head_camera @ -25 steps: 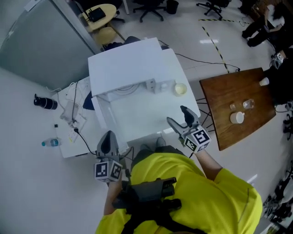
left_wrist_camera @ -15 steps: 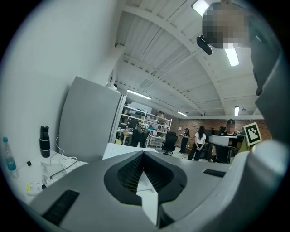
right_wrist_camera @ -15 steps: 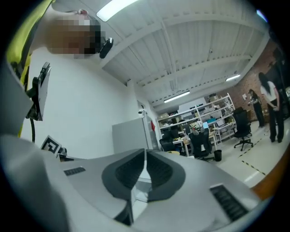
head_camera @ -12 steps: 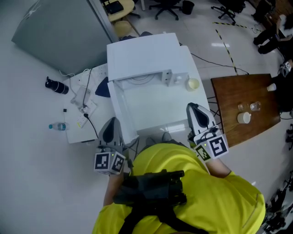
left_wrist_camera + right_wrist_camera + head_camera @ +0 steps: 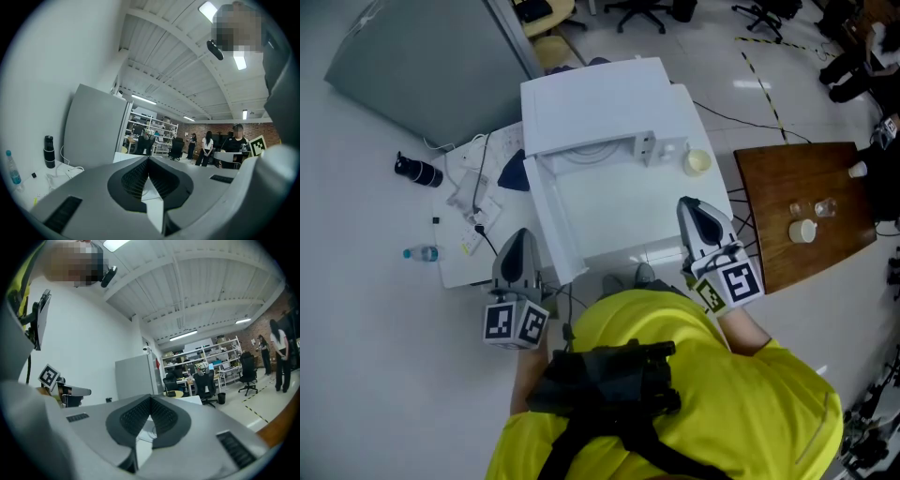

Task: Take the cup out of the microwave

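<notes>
Head view, nearest first: a person in a yellow top holds the left gripper (image 5: 517, 251) and the right gripper (image 5: 697, 217) at the near edge of a white counter (image 5: 619, 225), both pointing away from the body. In the left gripper view its fingers (image 5: 135, 178) are clenched tip to tip with nothing between them; in the right gripper view the fingers (image 5: 165, 420) are likewise pressed together and empty. Farther back on the counter stands the white microwave (image 5: 595, 98), and a pale cup (image 5: 697, 161) sits upright on the counter just beside its right side. Left of the microwave lie a clear water bottle (image 5: 422, 253) and a black bottle (image 5: 417, 171); to the right stands a brown counter (image 5: 769, 178).
</notes>
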`<state>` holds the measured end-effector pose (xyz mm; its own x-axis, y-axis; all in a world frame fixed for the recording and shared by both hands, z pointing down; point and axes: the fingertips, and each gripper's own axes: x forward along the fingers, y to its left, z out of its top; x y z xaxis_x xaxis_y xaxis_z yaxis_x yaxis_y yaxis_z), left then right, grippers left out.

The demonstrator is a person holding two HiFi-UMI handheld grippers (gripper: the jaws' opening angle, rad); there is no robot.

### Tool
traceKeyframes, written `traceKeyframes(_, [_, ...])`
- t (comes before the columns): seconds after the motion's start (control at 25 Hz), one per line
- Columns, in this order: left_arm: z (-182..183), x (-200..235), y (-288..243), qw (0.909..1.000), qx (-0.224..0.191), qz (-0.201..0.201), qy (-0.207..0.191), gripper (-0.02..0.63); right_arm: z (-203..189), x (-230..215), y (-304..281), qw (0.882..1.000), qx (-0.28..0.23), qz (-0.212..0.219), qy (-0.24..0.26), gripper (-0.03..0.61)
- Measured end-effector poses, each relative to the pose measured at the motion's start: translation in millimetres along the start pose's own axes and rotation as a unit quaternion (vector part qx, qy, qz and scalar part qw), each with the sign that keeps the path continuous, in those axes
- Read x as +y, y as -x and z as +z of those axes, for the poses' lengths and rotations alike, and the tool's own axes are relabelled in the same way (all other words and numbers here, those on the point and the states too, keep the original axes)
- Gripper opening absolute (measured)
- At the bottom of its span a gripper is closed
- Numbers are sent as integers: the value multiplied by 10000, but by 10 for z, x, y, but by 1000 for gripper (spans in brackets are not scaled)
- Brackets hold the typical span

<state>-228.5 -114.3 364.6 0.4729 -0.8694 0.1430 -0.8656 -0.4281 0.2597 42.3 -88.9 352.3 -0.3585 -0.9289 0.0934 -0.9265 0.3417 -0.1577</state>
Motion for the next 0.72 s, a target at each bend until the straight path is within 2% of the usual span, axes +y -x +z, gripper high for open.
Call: traceKeyframes(0.72, [-136,0,-3,9998,126,-108,112,5,-105,149,7,9998,193,13,65,3])
